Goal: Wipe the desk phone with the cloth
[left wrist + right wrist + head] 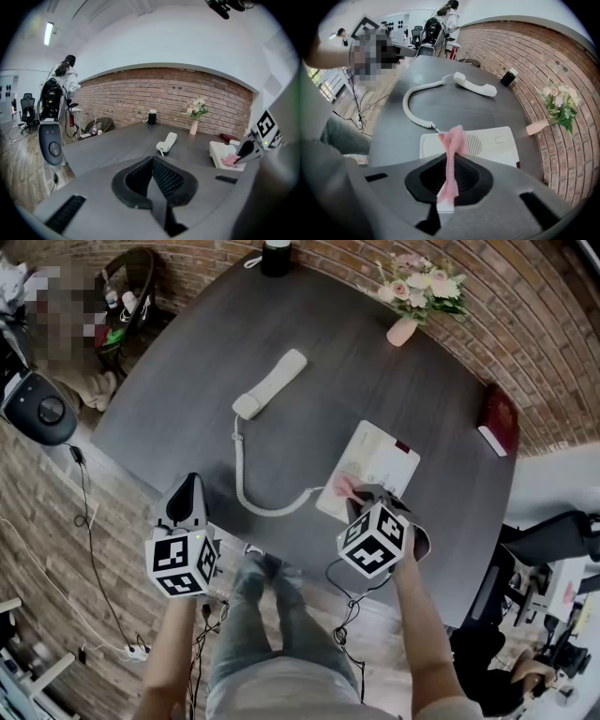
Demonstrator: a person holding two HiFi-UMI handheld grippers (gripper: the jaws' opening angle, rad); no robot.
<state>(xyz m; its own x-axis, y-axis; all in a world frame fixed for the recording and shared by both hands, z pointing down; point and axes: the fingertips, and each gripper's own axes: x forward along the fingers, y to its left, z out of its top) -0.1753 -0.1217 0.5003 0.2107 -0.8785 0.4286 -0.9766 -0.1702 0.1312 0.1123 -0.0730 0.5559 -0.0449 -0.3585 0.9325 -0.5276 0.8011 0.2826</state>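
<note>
The left half of the worktop (178, 390) lies bare from near edge to far edge, giving open passage. Through the middle the handset (270, 383) lies slantwise. Its coiled cord (246, 486) loops toward the near side and across to the phone base (380, 457) at right, fencing that stretch. Between handset and base the surface is free. Far right, a vase of flowers (405, 329) stands upright. A red book (498, 418) lies by the right edge, and a small black object (276, 257) sits at the far edge. The right hand-held gripper (359, 495), closed on a pink cloth (343, 487), covers the base's near edge.
</note>
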